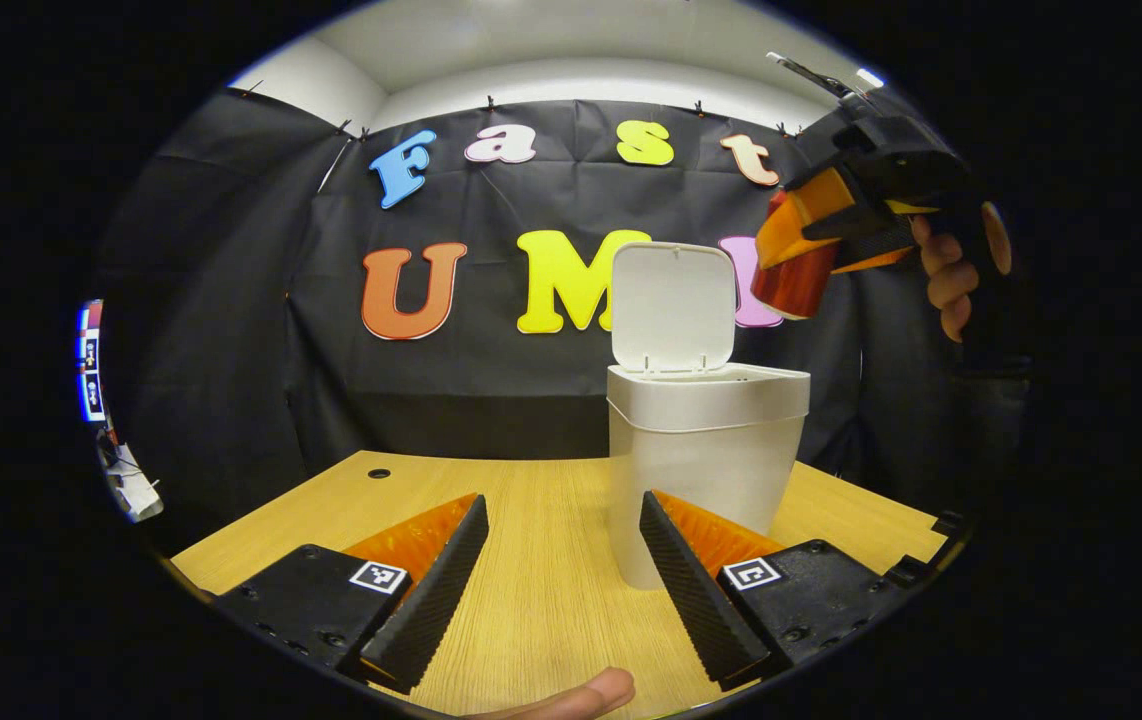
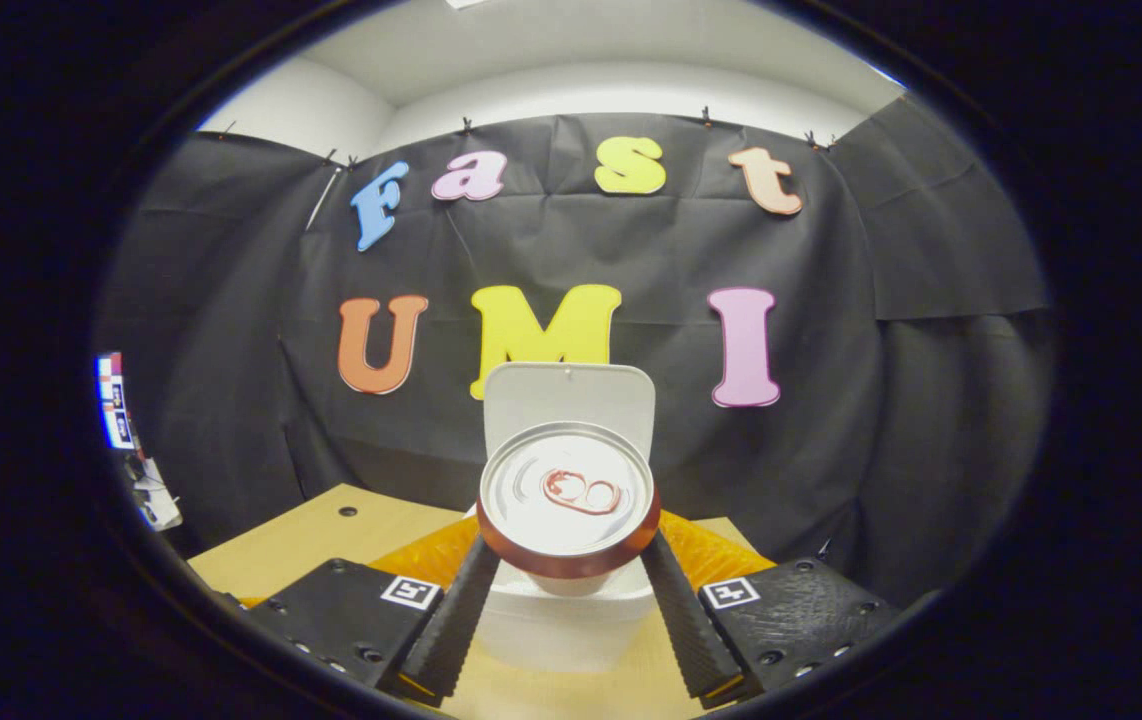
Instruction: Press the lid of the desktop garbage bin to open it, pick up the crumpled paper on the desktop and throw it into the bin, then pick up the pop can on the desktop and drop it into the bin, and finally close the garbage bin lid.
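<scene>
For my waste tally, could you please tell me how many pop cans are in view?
1: the pop can is held between the right gripper fingers, raised above the open bin. Anything inside the bin is hidden.

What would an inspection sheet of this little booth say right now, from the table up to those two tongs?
Surface: wooden table, with a small round hole near its far left corner.
Job's things: white bin stands on the table, lid raised upright. Red can is held in the air in front of the bin, top end facing the camera. Crumpled paper: nothing seen.
Clutter: nothing seen on the table.
Tongs: right tongs shut on the can, also seen beside the lid with a hand holding them. Left tongs open, low over the table before the bin; a fingertip shows below.
Cables: nothing seen.
Surroundings: black cloth wall, white wall above.
</scene>
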### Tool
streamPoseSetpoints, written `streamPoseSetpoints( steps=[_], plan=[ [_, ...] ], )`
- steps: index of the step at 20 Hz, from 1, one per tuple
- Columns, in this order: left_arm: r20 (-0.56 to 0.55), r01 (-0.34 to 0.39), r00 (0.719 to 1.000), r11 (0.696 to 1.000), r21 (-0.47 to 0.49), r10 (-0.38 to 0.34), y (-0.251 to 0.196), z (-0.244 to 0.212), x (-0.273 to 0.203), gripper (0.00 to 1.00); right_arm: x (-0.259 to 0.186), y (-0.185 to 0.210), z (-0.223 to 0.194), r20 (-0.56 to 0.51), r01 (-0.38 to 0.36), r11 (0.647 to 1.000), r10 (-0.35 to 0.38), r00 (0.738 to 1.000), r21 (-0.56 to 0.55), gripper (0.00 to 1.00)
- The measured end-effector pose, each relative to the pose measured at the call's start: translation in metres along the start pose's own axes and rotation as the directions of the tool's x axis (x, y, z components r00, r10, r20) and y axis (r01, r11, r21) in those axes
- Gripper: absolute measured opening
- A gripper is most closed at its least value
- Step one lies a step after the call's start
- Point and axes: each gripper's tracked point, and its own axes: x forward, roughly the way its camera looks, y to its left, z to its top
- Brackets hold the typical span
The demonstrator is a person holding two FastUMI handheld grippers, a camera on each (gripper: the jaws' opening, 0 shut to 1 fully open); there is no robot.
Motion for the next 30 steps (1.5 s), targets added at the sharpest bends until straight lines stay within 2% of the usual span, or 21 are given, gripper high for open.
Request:
streamPoseSetpoints(
  steps=[5, 8, 12, 17, 25, 30],
  plan=[
    [0.025, 0.023, 0.999, 1.0, 0.009, -0.023, -0.007, 0.006, -0.006, 0.99, 0.067, -0.008, 0.003, -0.07, -0.002, 0.997, 0.007, 0.998, 0.081, 0.8],
    [0.032, 0.027, 0.999, 1.0, 0.005, -0.027, -0.007, 0.009, -0.01, 0.99, 0.105, -0.009, -0.012, -0.148, 0.032, 0.994, -0.016, 0.989, 0.101, 0.8],
    [0.033, 0.036, 0.999, 0.999, 0.007, -0.037, -0.005, 0.009, -0.01, 0.98, 0.138, 0.003, -0.035, -0.235, 0.037, 0.994, -0.012, 0.972, 0.102, 0.8],
    [0.02, 0.024, 1.0, 1.0, 0.001, -0.024, 0.006, 0.003, -0.007, 0.98, 0.148, 0.005, -0.047, -0.265, 0.057, 0.995, -0.035, 0.964, 0.077, 0.8],
    [-0.018, -0.025, 1.0, 0.999, -0.034, 0.025, 0.025, -0.006, -0.002, 0.98, 0.144, 0.01, -0.046, -0.259, 0.029, 0.996, -0.006, 0.966, 0.086, 0.81],
    [-0.008, -0.01, 1.0, 1.0, -0.028, 0.01, 0.021, -0.004, -0.004, 0.98, 0.141, 0.003, -0.039, -0.24, 0.033, 0.998, -0.018, 0.971, 0.058, 0.83]
  ],
)
